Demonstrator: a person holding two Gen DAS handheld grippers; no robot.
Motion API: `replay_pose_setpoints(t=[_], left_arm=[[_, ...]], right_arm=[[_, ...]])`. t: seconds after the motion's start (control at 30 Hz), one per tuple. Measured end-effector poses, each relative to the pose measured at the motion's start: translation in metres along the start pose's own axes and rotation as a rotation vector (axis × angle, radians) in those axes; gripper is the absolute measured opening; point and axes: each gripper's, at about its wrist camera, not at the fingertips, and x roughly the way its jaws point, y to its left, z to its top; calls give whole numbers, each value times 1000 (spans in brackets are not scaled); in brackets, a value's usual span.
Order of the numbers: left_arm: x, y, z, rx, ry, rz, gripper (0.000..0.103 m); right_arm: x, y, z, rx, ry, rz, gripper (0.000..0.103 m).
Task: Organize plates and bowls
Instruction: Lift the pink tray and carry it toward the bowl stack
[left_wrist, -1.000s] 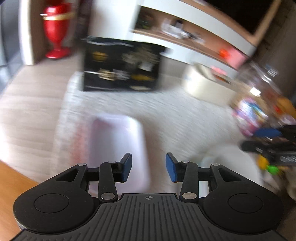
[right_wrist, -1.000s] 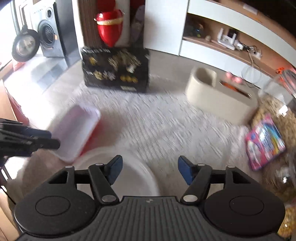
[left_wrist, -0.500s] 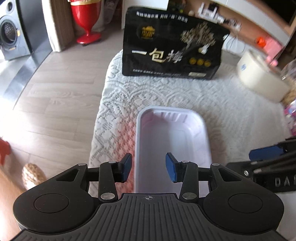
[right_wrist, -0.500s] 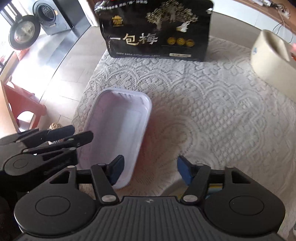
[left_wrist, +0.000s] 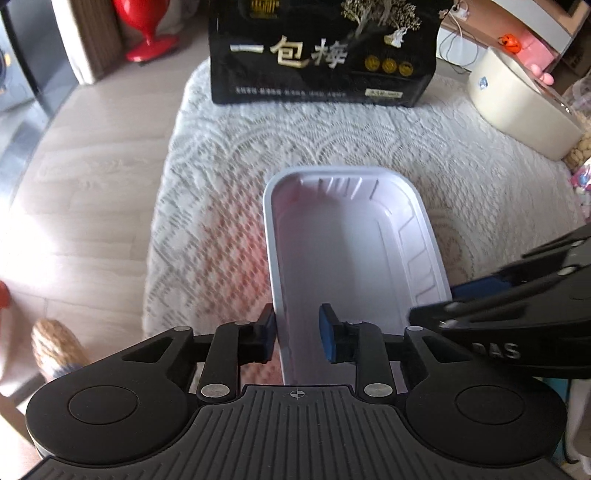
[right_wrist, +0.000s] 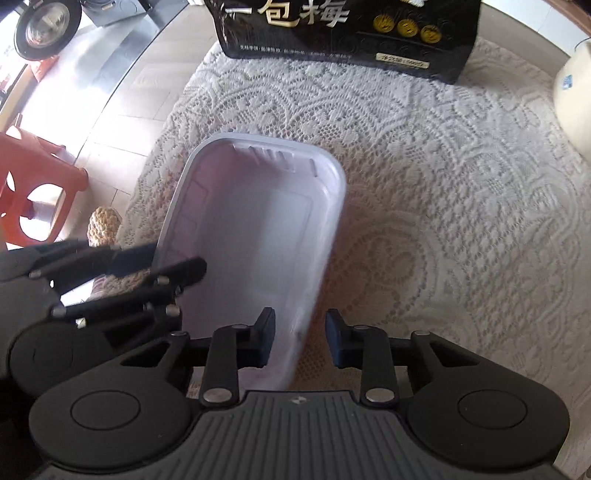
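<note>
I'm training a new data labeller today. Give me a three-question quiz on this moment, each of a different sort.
1. True or false: the white tray is empty.
2. What does each open pair of tongs, left tongs and right tongs, straddle? A) a long wall of the tray B) the black bag C) nothing
3. Fill in: the tray lies on a white ___ cloth.

Key: 1 true; 2 A; 3 lace.

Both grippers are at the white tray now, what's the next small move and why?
Probably close both at once. The left gripper is open astride the tray's left rim; the right gripper is open astride its right rim. Neither grips yet, and the tray lies on the lace cloth.
</note>
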Motion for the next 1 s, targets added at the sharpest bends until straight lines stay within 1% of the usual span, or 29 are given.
replay_pose_setpoints(t=[0.1,0.17,0.23,0.3,0.37,0.47,0.53,0.63,0.7,0.77,0.87,0.93,1.0], left_arm=[[-2,0,0,-5,-15,-52,26],[-4,1,1,-14,-33,-94,26],[-4,1,2,-26,-38,-116,26],[-1,1,3,-26,-27,-113,26],[1,-1,3,-12,-19,-93,26],[5,-5,3,7,-8,-79,26],[7,-6,2,14,0,-83,26],[1,-7,1,13,-15,-80,26],[-12,-7,2,-5,-51,-85,25],[-34,-12,2,-5,-116,-76,25],[-69,-28,-2,32,-228,-61,26],[-90,-40,-6,43,-283,-84,26],[-107,-51,-13,52,-319,-130,26]], right_arm=[[5,2,3,-20,4,-20,27],[1,1,4,-30,-15,-45,27],[-3,-5,7,-19,-27,-54,27],[-5,-10,10,0,-21,-51,27],[-3,-10,13,3,-17,-72,27],[7,-8,17,4,16,-98,27],[15,-6,19,5,35,-110,27],[14,-1,16,-9,7,-122,27],[2,-1,10,-17,-23,-113,27],[-15,1,3,-28,-59,-109,27],[-54,4,-12,-56,-150,-96,28],[-82,1,-26,-80,-226,-90,29],[-108,-7,-41,-88,-297,-86,29]])
